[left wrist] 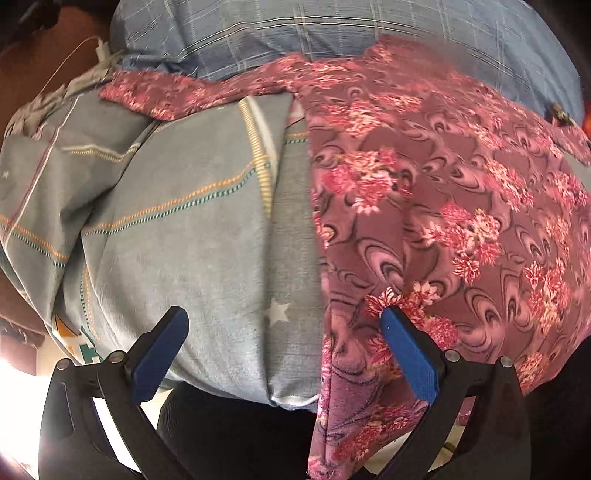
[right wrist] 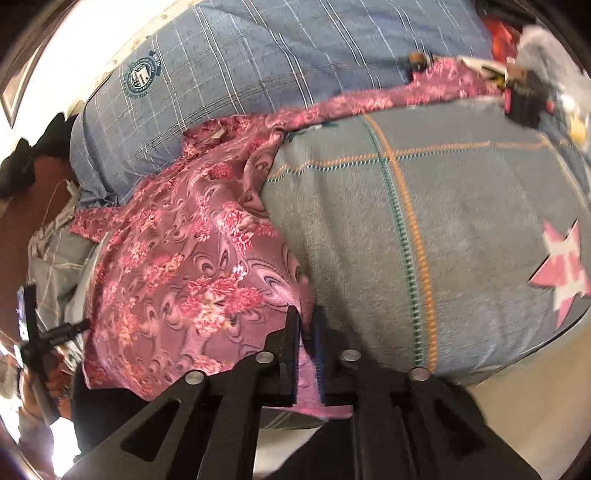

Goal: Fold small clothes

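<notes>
A pink floral garment [left wrist: 424,192] lies spread on a grey-blue bedcover [left wrist: 192,229], with a sleeve reaching far left. My left gripper [left wrist: 284,317] is open, its blue pads [left wrist: 410,354] wide apart; the garment's near left corner hangs over the bed edge between them, touching the right pad. In the right wrist view the same garment [right wrist: 184,266] lies at left on the bedcover [right wrist: 461,229]. My right gripper [right wrist: 306,317] is shut on the garment's near right corner, with pink cloth pinched between the pads.
A blue plaid pillow [left wrist: 332,33] lies behind the garment, also in the right wrist view [right wrist: 258,66]. A white charger and cable [left wrist: 99,48] sit far left. Clutter [right wrist: 524,96] lies at the bed's far right. The left gripper [right wrist: 33,332] shows at the left edge.
</notes>
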The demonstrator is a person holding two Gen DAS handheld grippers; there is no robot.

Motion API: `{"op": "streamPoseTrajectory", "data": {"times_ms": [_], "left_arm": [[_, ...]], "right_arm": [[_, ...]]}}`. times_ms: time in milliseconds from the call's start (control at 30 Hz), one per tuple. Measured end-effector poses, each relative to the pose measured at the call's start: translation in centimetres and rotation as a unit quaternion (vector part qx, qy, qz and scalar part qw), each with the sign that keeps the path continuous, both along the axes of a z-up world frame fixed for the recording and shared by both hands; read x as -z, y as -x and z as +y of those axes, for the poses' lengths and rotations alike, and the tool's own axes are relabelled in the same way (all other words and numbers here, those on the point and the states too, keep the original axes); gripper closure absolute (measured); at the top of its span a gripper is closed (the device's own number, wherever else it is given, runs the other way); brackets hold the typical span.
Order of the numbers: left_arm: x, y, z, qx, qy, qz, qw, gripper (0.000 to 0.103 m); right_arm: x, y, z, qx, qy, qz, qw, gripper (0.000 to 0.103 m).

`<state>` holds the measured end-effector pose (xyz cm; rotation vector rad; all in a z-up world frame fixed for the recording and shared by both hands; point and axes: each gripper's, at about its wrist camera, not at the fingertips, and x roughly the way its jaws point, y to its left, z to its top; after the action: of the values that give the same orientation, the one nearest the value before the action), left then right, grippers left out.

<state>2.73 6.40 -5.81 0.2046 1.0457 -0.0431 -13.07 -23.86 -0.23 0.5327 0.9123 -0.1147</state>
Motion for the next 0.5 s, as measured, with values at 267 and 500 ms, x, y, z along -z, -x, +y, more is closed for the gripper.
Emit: {"op": "streamPoseTrajectory", "data": {"times_ms": [267,500], "left_arm": [[-0.2,-0.4,0.2,0.012,0.022,0.025,0.9994,0.02],[0.0,-0.8,0.1,0.001,0.034,0.033,0.9989,0.02]], "right_arm": [[-0.1,-2.6,2.8,-0.049,0.004,0.024,0.999,0.093],[-3.0,-6.9,-1.2,0.015,-0.048,-0.078,0.996,0.063]]}}
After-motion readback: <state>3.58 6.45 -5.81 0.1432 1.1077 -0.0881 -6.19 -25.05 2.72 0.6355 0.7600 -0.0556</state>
